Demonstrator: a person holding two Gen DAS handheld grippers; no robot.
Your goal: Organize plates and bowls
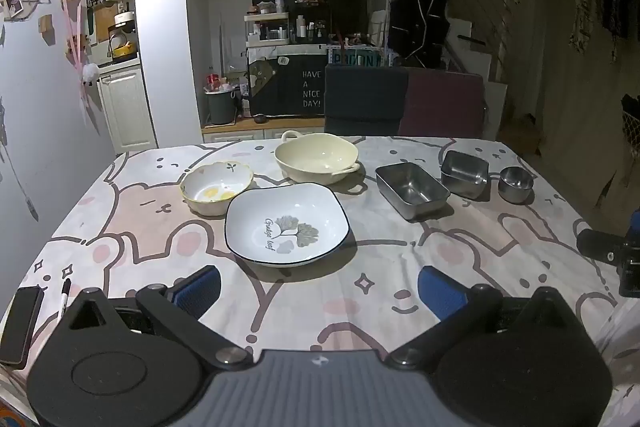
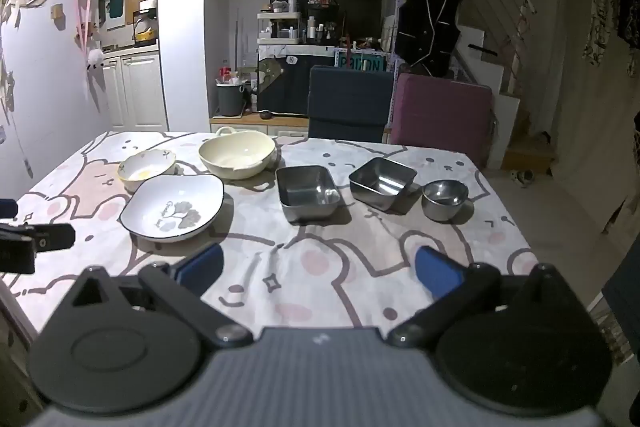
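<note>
A white square plate with a leaf print (image 1: 286, 227) (image 2: 174, 207) lies on the table. Behind it stand a small flower-rimmed bowl (image 1: 216, 187) (image 2: 146, 167) and a cream two-handled bowl (image 1: 318, 157) (image 2: 238, 153). To the right are a steel rectangular tray (image 1: 412, 189) (image 2: 308, 191), a steel square container (image 1: 464, 173) (image 2: 382, 181) and a small round steel bowl (image 1: 516, 183) (image 2: 444, 199). My left gripper (image 1: 320, 287) is open and empty, just short of the leaf plate. My right gripper (image 2: 318, 269) is open and empty, in front of the steel tray.
The table (image 1: 380, 287) has a pink cartoon cloth. A phone (image 1: 20, 323) and a marker (image 1: 64, 297) lie at its near left. A dark blue chair (image 2: 350, 103) and a maroon chair (image 2: 442, 115) stand behind the table's far edge.
</note>
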